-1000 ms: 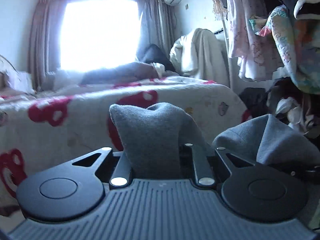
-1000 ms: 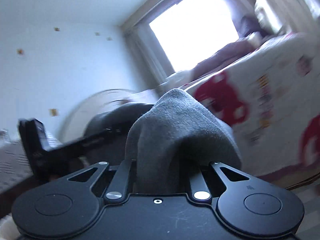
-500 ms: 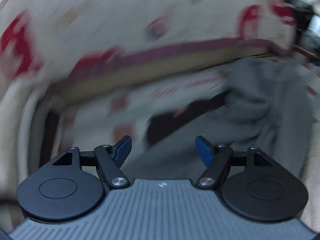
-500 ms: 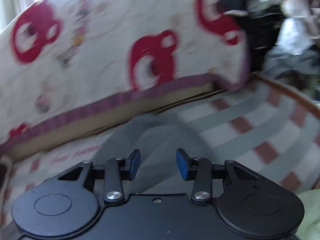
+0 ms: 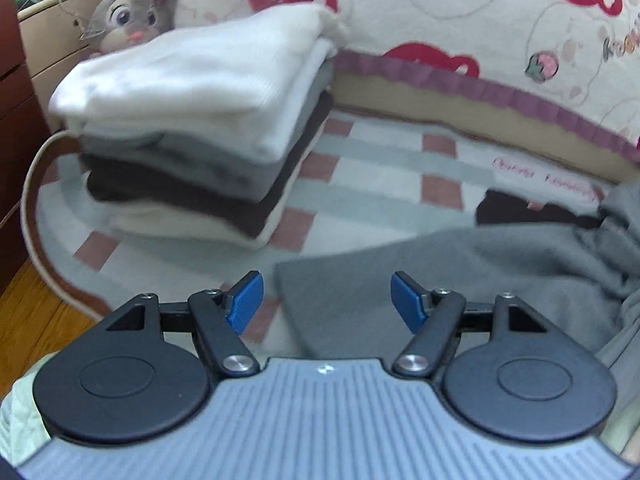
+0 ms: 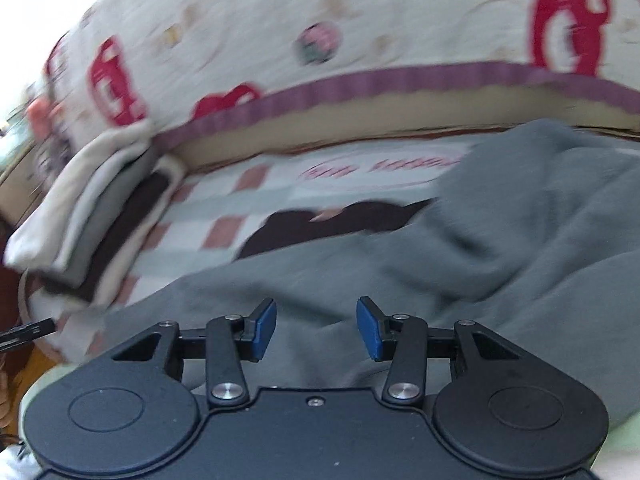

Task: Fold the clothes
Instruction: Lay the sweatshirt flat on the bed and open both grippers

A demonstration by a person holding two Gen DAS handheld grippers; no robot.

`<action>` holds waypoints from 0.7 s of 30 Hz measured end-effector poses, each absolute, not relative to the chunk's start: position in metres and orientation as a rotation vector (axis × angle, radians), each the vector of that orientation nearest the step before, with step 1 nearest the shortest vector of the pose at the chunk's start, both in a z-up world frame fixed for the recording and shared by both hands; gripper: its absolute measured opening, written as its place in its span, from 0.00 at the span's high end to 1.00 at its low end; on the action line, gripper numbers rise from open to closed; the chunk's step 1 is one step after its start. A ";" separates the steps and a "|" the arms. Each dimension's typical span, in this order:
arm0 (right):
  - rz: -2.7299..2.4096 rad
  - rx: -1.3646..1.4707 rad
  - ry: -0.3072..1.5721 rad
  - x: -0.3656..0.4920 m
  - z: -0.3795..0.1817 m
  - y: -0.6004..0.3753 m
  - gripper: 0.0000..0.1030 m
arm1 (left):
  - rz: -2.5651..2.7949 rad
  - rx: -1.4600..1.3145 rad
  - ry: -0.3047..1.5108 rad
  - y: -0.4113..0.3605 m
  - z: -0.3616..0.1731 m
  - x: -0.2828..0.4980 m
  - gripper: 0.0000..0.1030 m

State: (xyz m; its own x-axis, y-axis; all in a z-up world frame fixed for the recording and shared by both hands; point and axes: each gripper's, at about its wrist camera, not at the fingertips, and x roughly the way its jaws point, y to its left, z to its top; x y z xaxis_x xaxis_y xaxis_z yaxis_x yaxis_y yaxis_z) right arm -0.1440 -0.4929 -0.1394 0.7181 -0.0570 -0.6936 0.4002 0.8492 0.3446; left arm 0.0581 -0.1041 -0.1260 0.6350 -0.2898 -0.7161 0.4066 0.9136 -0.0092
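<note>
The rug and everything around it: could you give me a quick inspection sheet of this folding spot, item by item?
Surface: checked rug on a wooden floor.
Job's things: grey garment lying rumpled on the rug; stack of folded clothes to its left, white on top.
Clutter: dark item partly under the grey garment; what it is cannot be told.
Grippers: left gripper open, over the garment's corner, nothing between the pads; right gripper opening above the garment, not gripping it.
Cables: nothing seen.
Surroundings: bed with a red-print cover; plush rabbit behind the stack.
</note>
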 end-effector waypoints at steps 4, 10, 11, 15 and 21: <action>-0.190 0.471 0.791 -0.129 -0.145 -0.456 0.51 | -0.390 0.053 0.855 -0.077 -0.147 0.058 0.32; -0.172 0.349 0.869 -0.123 -0.151 -0.420 0.49 | -0.388 -0.162 0.976 -0.059 -0.193 0.085 0.32; -0.182 0.338 0.880 -0.123 -0.153 -0.423 0.49 | -0.395 -0.172 0.991 -0.059 -0.199 0.090 0.32; -0.249 0.351 0.911 -0.125 -0.159 -0.458 0.49 | -0.422 -0.209 1.047 -0.063 -0.223 0.107 0.31; -0.411 0.364 0.919 -0.123 -0.152 -0.532 0.43 | -0.537 -0.163 1.063 -0.079 -0.228 0.108 0.91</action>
State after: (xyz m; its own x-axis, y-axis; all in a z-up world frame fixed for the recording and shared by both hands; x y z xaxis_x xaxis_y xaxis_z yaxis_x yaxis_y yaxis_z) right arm -0.1231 -0.5321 -0.1520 0.5395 -0.1854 -0.8213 0.4888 0.8632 0.1263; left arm 0.1082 -0.0792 -0.2275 0.3726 -0.4931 -0.7861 0.3398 0.8608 -0.3789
